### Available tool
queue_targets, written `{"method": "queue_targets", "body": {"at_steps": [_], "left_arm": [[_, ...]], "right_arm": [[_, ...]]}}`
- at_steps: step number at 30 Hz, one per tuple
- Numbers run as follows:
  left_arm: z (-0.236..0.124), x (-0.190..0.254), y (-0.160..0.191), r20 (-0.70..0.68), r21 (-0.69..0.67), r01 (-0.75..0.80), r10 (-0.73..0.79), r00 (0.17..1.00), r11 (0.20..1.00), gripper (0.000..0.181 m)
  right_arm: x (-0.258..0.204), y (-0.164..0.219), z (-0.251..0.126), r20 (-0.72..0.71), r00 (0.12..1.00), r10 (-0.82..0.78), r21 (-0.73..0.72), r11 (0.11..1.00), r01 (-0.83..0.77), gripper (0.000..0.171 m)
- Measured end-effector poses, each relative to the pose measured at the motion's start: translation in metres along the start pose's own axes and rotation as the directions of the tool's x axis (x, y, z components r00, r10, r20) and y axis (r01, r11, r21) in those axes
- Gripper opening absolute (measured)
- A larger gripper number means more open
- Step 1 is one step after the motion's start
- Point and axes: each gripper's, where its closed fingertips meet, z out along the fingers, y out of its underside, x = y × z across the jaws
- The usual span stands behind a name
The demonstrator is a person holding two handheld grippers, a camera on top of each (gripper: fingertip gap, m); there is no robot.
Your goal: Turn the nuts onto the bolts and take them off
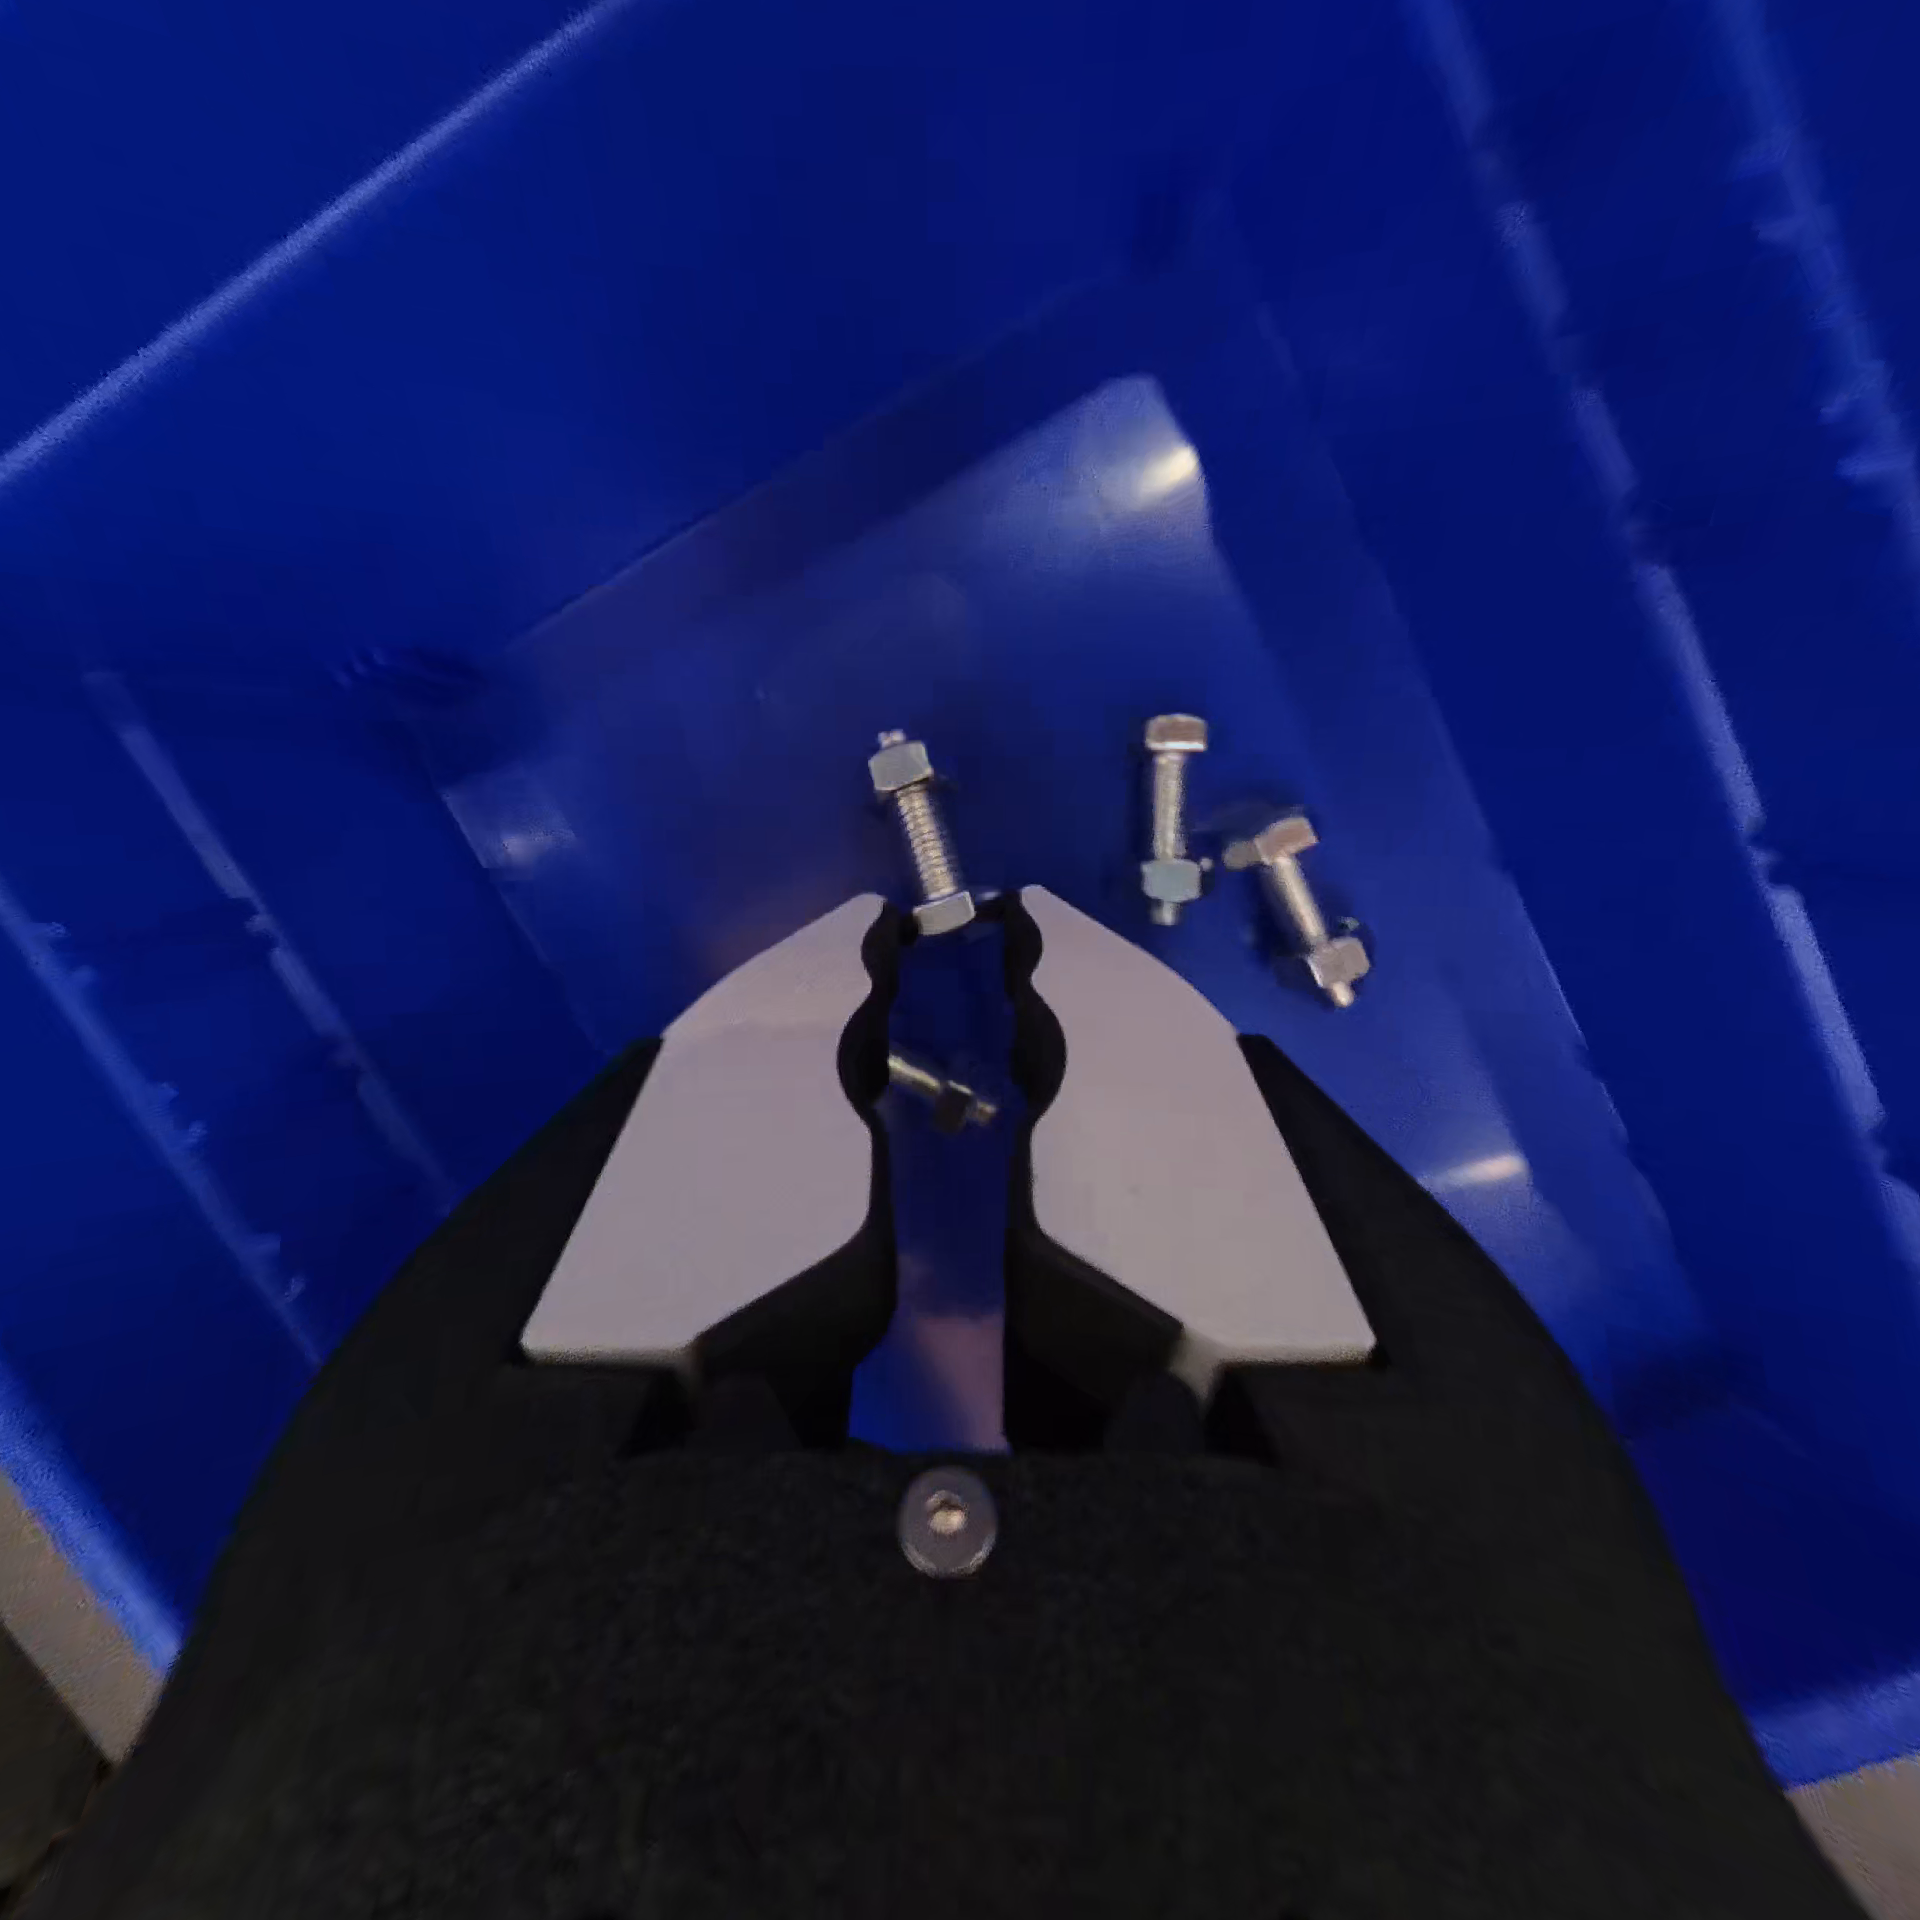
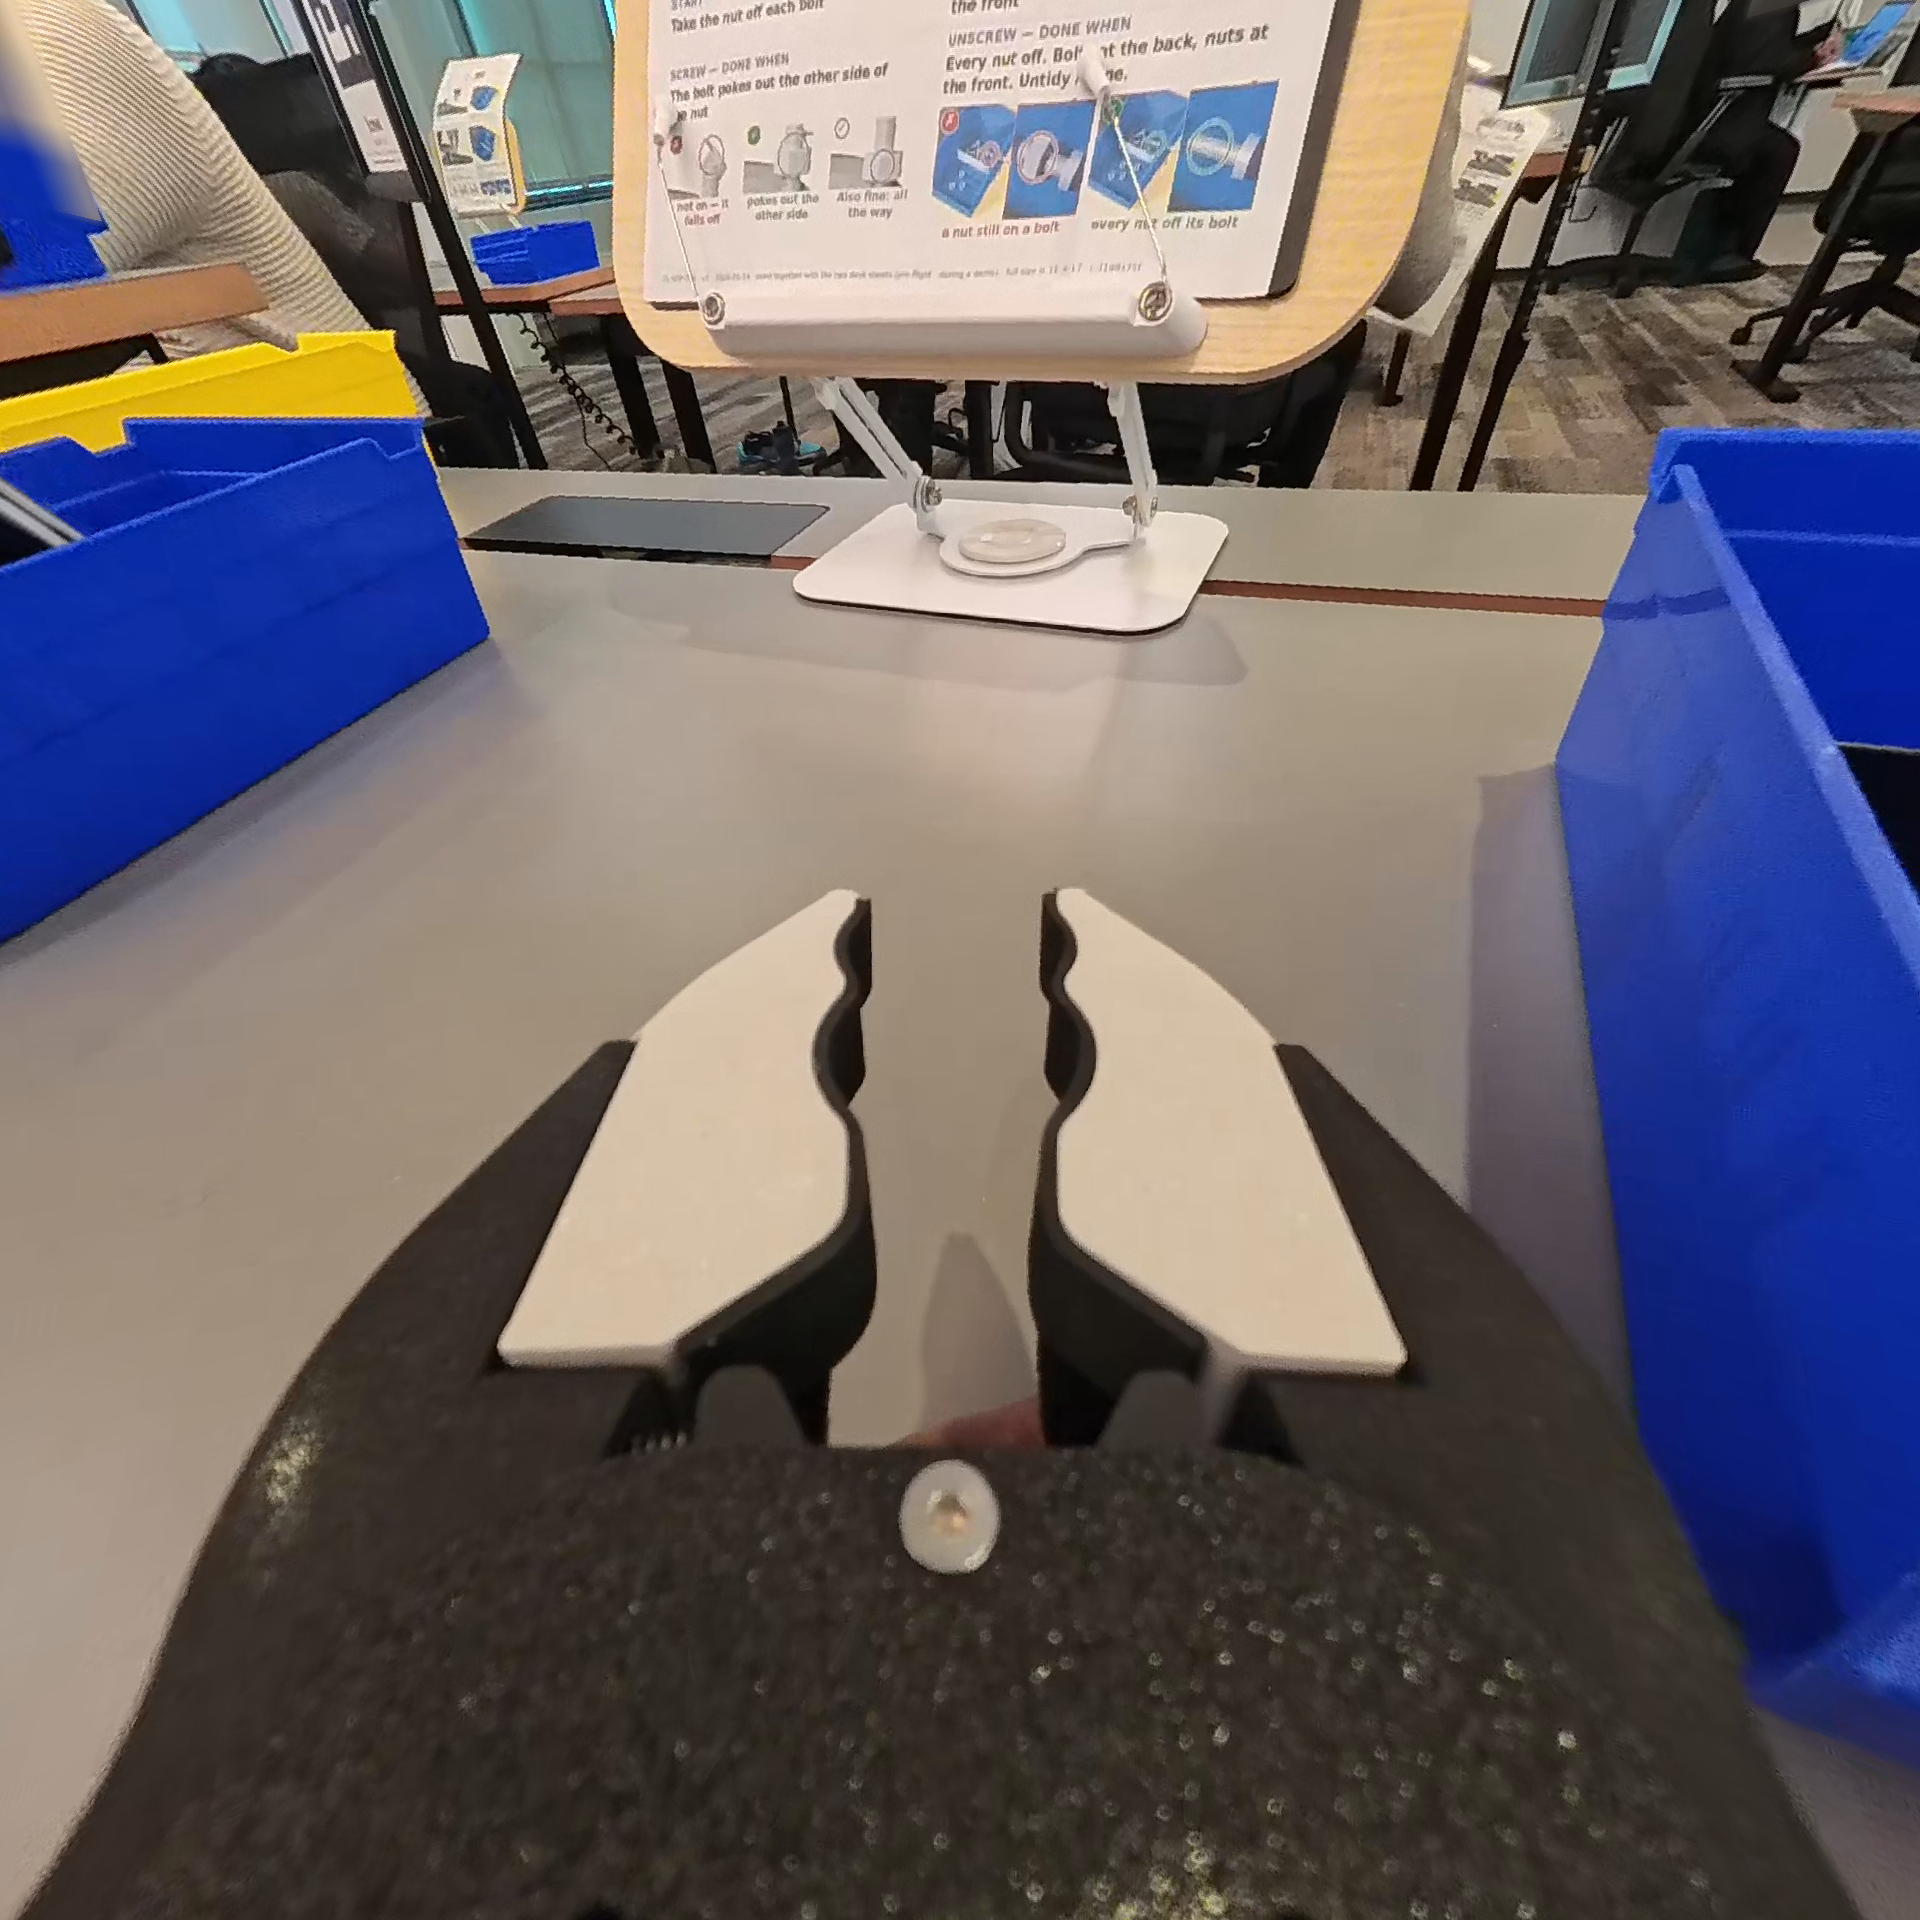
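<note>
The left wrist view looks down into a blue bin [image 1: 727,416]. The left gripper [image 1: 945,914] is narrowed onto the hex head of a silver bolt [image 1: 923,831], pinching it between its black fingertips [image 1: 883,935]. The bolt's shaft points away toward 12 o'clock, with a nut [image 1: 896,771] threaded near its far end. At about 2 o'clock from the tips, two more bolts lie on the bin floor, each carrying a nut: one [image 1: 1169,816] nearly straight, the other [image 1: 1294,904] angled just beside it. A fourth bolt [image 1: 940,1091] shows in the gap between the fingers, lower down.

In the right wrist view, the right gripper [image 2: 956,904] hovers over a grey table [image 2: 623,831], its fingers parted and holding nothing. A blue bin [image 2: 208,623] sits at 10 o'clock, another blue bin [image 2: 1714,935] at 3 o'clock. At 12 o'clock stands a white stand [image 2: 1008,561] carrying an instruction sheet [image 2: 966,156].
</note>
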Motion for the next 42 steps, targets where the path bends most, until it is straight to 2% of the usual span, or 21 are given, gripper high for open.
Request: {"method": "queue_targets", "body": {"at_steps": [7,9,11,15,18,24,27,31,34,36,39,42], "left_arm": [[-0.006,0.015,0.028,0.017,-0.036,-0.090,0.091,0.996,0.995,0.019],[-0.004,0.023,0.037,-0.016,-0.057,-0.126,0.125,0.992,0.990,0.019],[-0.004,0.031,0.040,-0.050,-0.036,-0.144,0.142,0.989,0.989,0.019],[-0.002,0.029,0.043,-0.027,-0.020,-0.161,0.160,0.987,0.987,0.020],[-0.001,0.030,0.038,-0.027,0.009,-0.115,0.115,0.993,0.993,0.024],[0.001,0.028,0.038,-0.054,-0.018,0.030,-0.031,0.998,0.999,0.034],[0.002,0.023,0.038,-0.030,0.004,0.094,-0.094,0.995,0.996,0.020],[0.001,0.023,0.038,-0.015,0.016,0.100,-0.100,0.995,0.995,0.020],[-0.003,0.024,0.037,-0.017,0.068,0.051,-0.050,0.999,0.996,0.020],[-0.016,0.032,0.028,-0.033,0.154,0.013,-0.008,0.999,0.988,0.020],[-0.053,0.047,0.012,-0.040,0.314,-0.001,0.015,0.999,0.949,0.020],[-0.103,0.076,-0.005,-0.052,0.490,-0.021,0.053,0.997,0.871,0.020]], "right_arm": [[-0.002,0.001,0.001,-0.002,1.000,-0.019,-0.007,1.000,0.019,0.030],[-0.002,0.000,0.000,-0.004,1.000,-0.019,-0.001,1.000,0.019,0.029],[-0.002,0.000,0.000,-0.002,1.000,-0.020,-0.004,1.000,0.020,0.029],[-0.003,0.000,0.000,0.000,1.000,-0.024,0.001,1.000,0.024,0.028],[-0.003,0.000,0.000,0.005,1.000,-0.023,-0.001,1.000,0.023,0.028],[-0.003,0.000,0.000,0.012,1.000,-0.020,0.003,1.000,0.020,0.027],[-0.004,0.000,0.000,0.015,1.000,-0.018,0.002,1.000,0.018,0.026],[-0.004,0.000,-0.001,0.020,1.000,-0.020,0.003,1.000,0.020,0.026],[-0.004,-0.001,-0.001,0.024,1.000,-0.017,0.006,1.000,0.017,0.025],[-0.005,-0.001,-0.001,0.026,1.000,-0.015,0.008,1.000,0.014,0.025],[-0.005,0.000,-0.001,0.027,1.000,-0.016,0.005,1.000,0.016,0.025],[-0.006,0.000,0.000,0.030,0.999,-0.022,0.000,1.000,0.022,0.024]]}}
